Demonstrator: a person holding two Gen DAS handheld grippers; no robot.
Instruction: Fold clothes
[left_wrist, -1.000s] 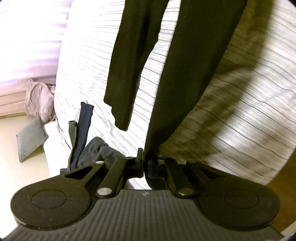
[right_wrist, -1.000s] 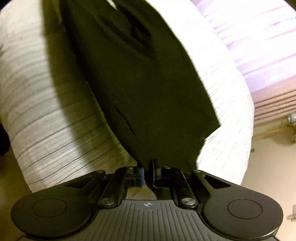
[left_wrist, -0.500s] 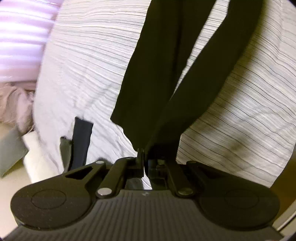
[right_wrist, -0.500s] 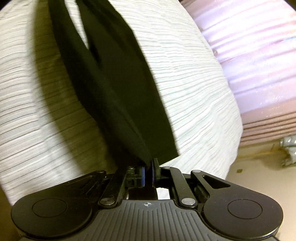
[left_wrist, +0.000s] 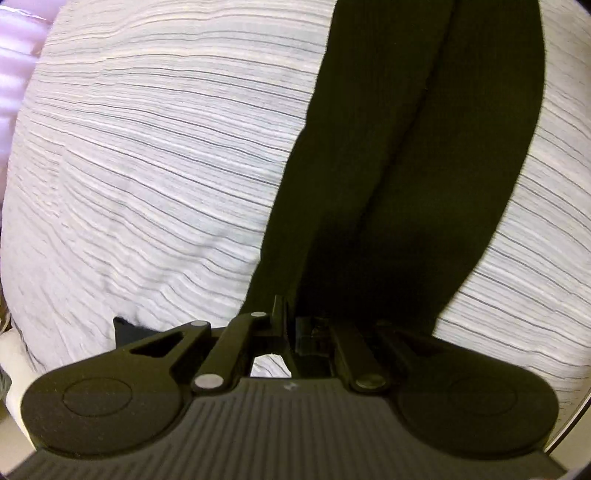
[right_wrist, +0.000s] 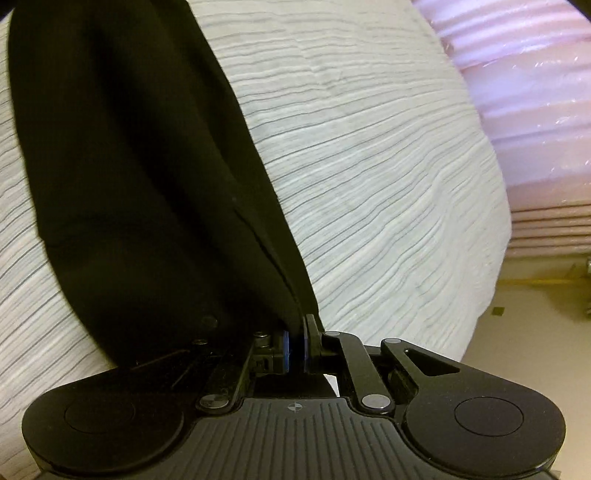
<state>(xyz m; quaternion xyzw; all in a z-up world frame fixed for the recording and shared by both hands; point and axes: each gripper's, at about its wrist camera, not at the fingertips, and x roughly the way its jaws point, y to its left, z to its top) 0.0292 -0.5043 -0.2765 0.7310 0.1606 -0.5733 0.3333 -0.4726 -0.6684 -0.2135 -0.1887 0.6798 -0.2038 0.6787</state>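
A black long garment (left_wrist: 417, 155) lies stretched over the white striped bedcover (left_wrist: 155, 155), its two long parts side by side. My left gripper (left_wrist: 290, 325) is shut on its near end, low over the bed. In the right wrist view the same black garment (right_wrist: 122, 166) runs away from my right gripper (right_wrist: 295, 339), which is shut on its edge. The cloth drapes over the right gripper's left finger and hides it.
The striped bedcover (right_wrist: 388, 166) fills both views. A pink curtain (right_wrist: 535, 92) hangs beyond the bed at right, with beige floor (right_wrist: 535, 332) below it. A dark cloth scrap (left_wrist: 125, 328) and something white (left_wrist: 11, 354) lie at the bed's left edge.
Both grippers have come down toward the bed with the black garment. The hanging parts now lie together against the bedcover. The clothes on the floor at left have left the view.
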